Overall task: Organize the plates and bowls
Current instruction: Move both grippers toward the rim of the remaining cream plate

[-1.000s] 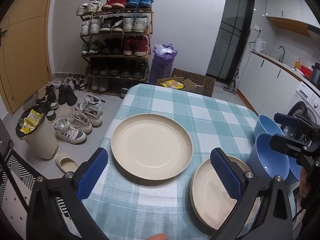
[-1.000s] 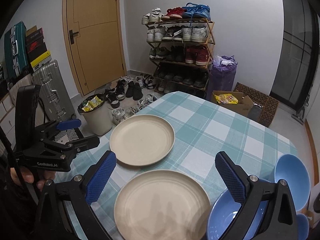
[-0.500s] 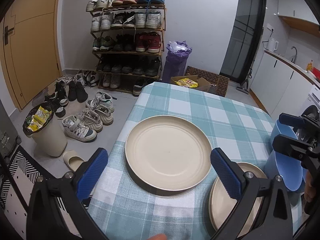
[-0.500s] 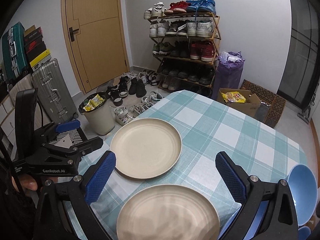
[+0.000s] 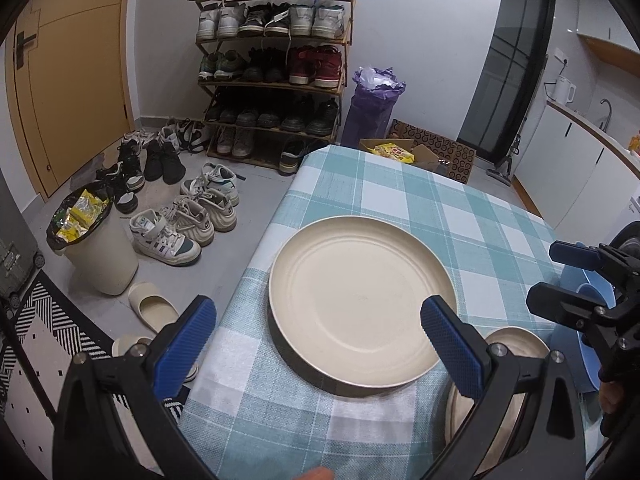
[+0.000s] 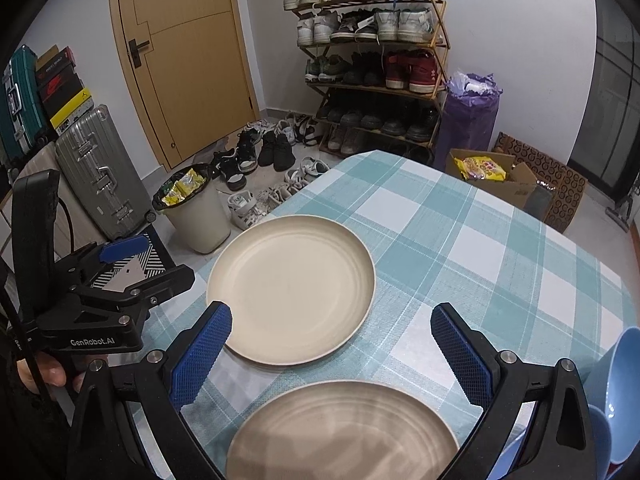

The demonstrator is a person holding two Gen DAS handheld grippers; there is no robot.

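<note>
Two cream plates lie flat on the bench (image 5: 400,208), which is covered in a teal checked cloth. The far plate (image 5: 362,300) sits near the bench's left edge; the near plate (image 6: 344,432) lies just beside it, closer to the person, and the two look apart rather than touching. The blue bowls (image 6: 616,392) cluster at the right edge, near the near plate.

The left tongs (image 5: 320,344) hang spread wide and empty, framing the far plate, which looks like a line-up for lifting it onto its twin. The right tongs (image 6: 332,356) are likewise released and holding nothing, poised over the near plate.

The left wrist view shows the far plate whole but only a sliver of the near one and a hint of the bowls behind the other tool. The right wrist view gives the near plate's face, the gap between plates, and the hand (image 6: 44,372) gripping the left tool.
</note>
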